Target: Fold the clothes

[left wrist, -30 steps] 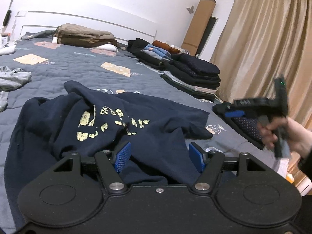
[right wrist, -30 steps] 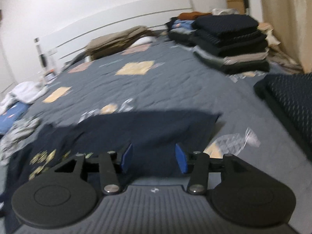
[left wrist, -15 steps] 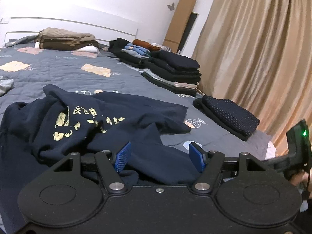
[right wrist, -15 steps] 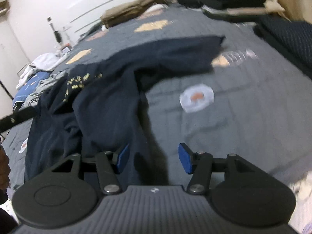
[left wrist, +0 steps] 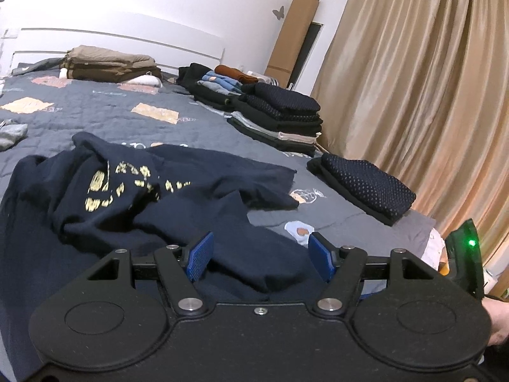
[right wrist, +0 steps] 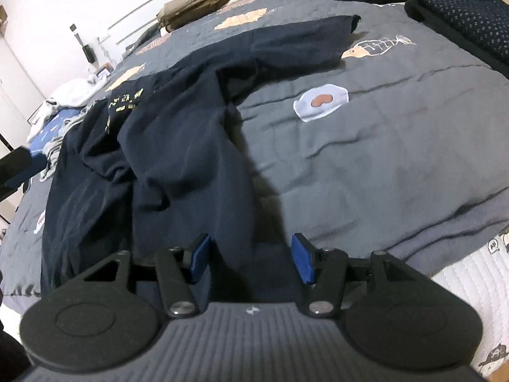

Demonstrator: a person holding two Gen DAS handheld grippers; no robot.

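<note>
Navy garment [left wrist: 178, 210]: crumpled and unfolded on the near left part of the bed, gold lettering facing up among the creases; one long flat part reaches toward the far right, another runs down to the near edge.
Grey quilt [left wrist: 133, 108]: covers the bed, with pale patches and small cartoon prints; a white egg-shaped print [right wrist: 321, 102] lies bare just right of the garment.
Left gripper [left wrist: 259, 256]: low over the near edge of the garment, blue pads spread apart, dark cloth seen between and beneath them; whether the pads touch it cannot be told.
Right gripper [right wrist: 251, 259]: pointing down at the near strip of the garment, blue pads spread, cloth lying below the gap, nothing pinched.
Brown folded pile [left wrist: 111, 65]: far left, against the white headboard.
Dark folded stack [left wrist: 280, 114]: far right side of the bed, several layers high.
Dotted folded item [left wrist: 366, 184]: alone at the right edge, nearer than the stack.
Beige curtain [left wrist: 423, 95]: hangs along the right side.
Cardboard tube [left wrist: 292, 35]: upright by the far wall, left of the curtain.
</note>
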